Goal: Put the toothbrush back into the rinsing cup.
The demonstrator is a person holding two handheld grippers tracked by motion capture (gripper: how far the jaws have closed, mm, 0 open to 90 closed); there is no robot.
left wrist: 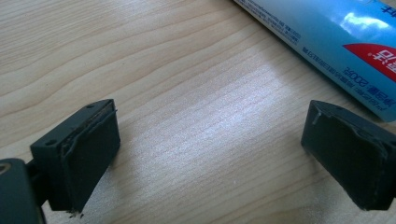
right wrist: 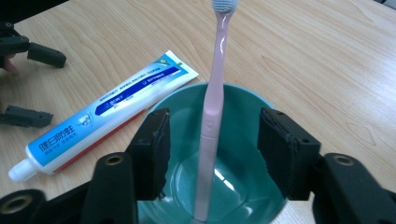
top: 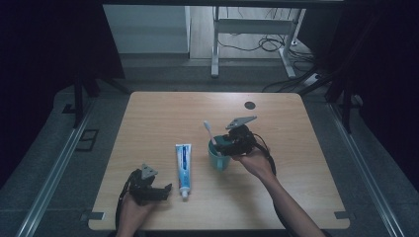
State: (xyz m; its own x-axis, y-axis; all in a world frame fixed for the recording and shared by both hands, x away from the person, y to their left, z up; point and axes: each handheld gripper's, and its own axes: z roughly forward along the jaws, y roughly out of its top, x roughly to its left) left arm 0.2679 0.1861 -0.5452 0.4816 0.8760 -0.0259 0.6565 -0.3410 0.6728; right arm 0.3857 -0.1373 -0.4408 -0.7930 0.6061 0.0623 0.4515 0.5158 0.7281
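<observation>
Leftmost, the left gripper (top: 165, 190) rests near the front edge of the wooden table (top: 148, 113), held in the person's left hand (top: 131, 210); its jaws stand wide apart with nothing but bare wood between them, as the left gripper view confirms. Just to its right lies the toothpaste tube (top: 183, 169), flat on the table with its white cap toward the person; one jaw sits close beside the tube. Further right stands the teal cup (top: 218, 160), upright, with the pink toothbrush (top: 210, 132) standing in it, bristle head up and leaning away from the person. The right gripper (top: 221, 146) is poised over the cup's rim, carried by the right hand (top: 254, 160). Seen in the right gripper view, its jaws flank the toothbrush handle (right wrist: 211, 126) with a clear gap on either side, released and touching nothing.
</observation>
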